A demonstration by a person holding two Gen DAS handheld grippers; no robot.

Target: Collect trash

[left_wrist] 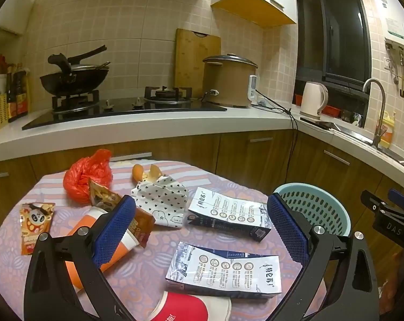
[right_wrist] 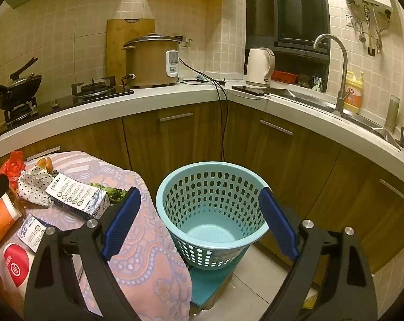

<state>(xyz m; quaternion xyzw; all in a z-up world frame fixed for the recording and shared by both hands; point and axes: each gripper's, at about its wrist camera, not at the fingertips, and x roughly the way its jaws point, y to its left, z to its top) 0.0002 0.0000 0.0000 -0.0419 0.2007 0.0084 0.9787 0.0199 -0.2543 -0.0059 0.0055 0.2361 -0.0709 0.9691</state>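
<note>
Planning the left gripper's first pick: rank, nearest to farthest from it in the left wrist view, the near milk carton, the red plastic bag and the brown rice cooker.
1. Flattened white-and-blue milk carton, on the table just ahead of the left gripper.
2. Crumpled red plastic bag, far left of the table.
3. Brown rice cooker, on the counter behind.

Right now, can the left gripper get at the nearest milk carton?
Probably yes. The left gripper is open and empty, and the flattened milk carton lies flat on the cloth just ahead, between its fingers' line, with nothing on top. The orange paper cup sits under the left finger, off to the side.
</note>
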